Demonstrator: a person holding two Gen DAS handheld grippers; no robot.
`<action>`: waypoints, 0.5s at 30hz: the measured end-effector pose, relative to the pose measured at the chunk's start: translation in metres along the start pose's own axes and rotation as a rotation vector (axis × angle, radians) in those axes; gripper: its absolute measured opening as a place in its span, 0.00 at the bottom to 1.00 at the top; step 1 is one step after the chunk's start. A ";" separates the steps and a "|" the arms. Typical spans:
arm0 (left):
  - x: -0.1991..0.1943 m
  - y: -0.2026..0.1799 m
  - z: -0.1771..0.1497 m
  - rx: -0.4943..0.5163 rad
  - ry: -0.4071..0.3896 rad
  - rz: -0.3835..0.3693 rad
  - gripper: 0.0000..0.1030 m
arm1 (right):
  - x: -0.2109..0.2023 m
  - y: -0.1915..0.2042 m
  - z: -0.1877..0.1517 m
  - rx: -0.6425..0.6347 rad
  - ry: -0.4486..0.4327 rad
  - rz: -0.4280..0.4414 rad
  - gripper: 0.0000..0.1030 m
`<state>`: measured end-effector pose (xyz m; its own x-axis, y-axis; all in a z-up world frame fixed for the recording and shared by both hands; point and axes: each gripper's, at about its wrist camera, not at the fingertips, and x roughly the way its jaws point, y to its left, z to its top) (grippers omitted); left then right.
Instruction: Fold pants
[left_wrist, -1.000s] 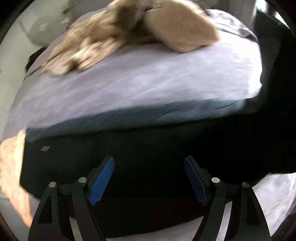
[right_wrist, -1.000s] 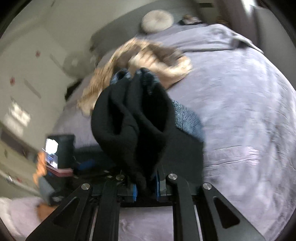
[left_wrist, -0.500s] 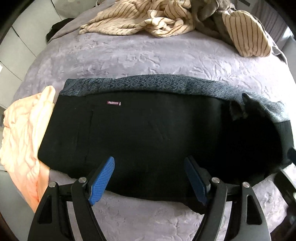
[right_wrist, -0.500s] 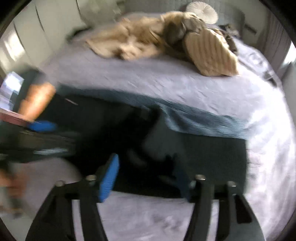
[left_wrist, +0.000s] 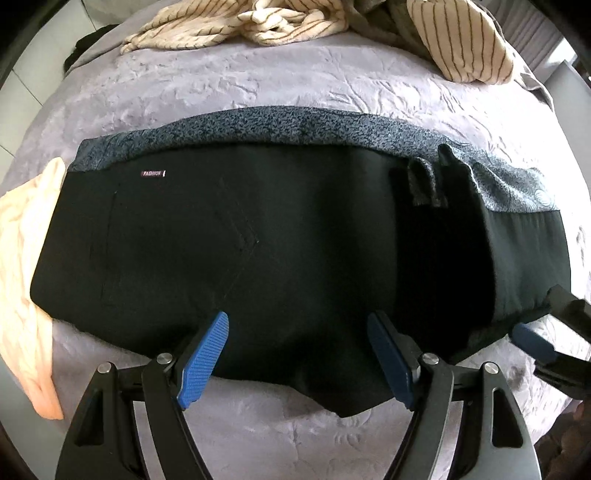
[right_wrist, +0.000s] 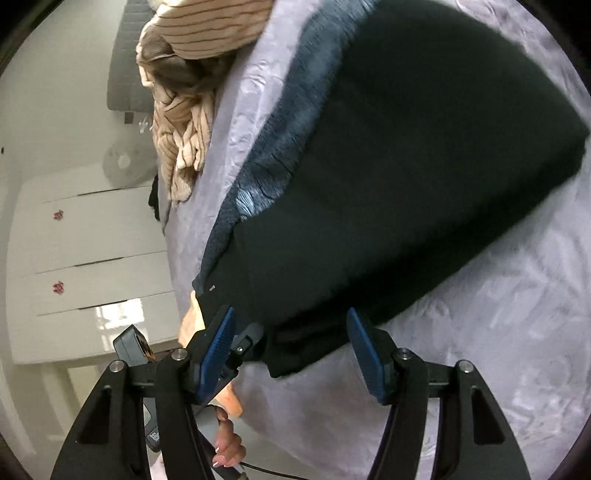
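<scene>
Left wrist view looks down on the black pants (left_wrist: 258, 240), which lie flat as a long, smooth, matte band across the lilac bed cover (left_wrist: 258, 96). That cover is plush, pressed into crinkled swirls. Along the far edge of the pants runs a strip of speckled grey-blue knit (left_wrist: 280, 123), coarser than the black cloth, and a small label reading FASHION (left_wrist: 152, 173) sits near their left end. Toward their right end the fabric bunches into a few upright folds. The left gripper (left_wrist: 297, 360) hovers at the near edge of the pants, its ribbed blue pads (left_wrist: 203, 360) set wide apart with nothing between them. A soft, wrinkled peach garment (left_wrist: 26, 280) touches the left end of the pants, and crumpled cream cloth with thin brown stripes (left_wrist: 266, 22) lies well beyond their far edge.

Right wrist view shows the same pants (right_wrist: 406, 166) from their right end, slightly blurred. The right gripper (right_wrist: 291, 350) is over their near corner, jaws spread and holding nothing. The striped cloth (right_wrist: 192, 92) lies beyond the pants, and a white drawer unit (right_wrist: 92, 236) stands off the bed beside them.
</scene>
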<state>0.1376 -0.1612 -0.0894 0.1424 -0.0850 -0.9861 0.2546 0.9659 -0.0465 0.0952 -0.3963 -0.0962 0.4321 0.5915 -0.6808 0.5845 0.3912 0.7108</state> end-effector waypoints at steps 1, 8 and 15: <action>0.001 0.001 0.000 0.000 0.003 0.002 0.77 | 0.002 0.000 -0.002 -0.003 0.004 0.001 0.65; 0.004 0.006 -0.003 -0.012 0.023 0.016 0.77 | 0.034 -0.018 0.017 0.110 0.011 0.060 0.18; -0.006 0.012 -0.003 -0.006 -0.005 0.013 0.77 | 0.027 0.006 0.012 0.038 0.002 0.067 0.13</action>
<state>0.1364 -0.1487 -0.0847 0.1506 -0.0734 -0.9859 0.2468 0.9685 -0.0344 0.1184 -0.3869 -0.1125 0.4701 0.6167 -0.6315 0.5800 0.3234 0.7476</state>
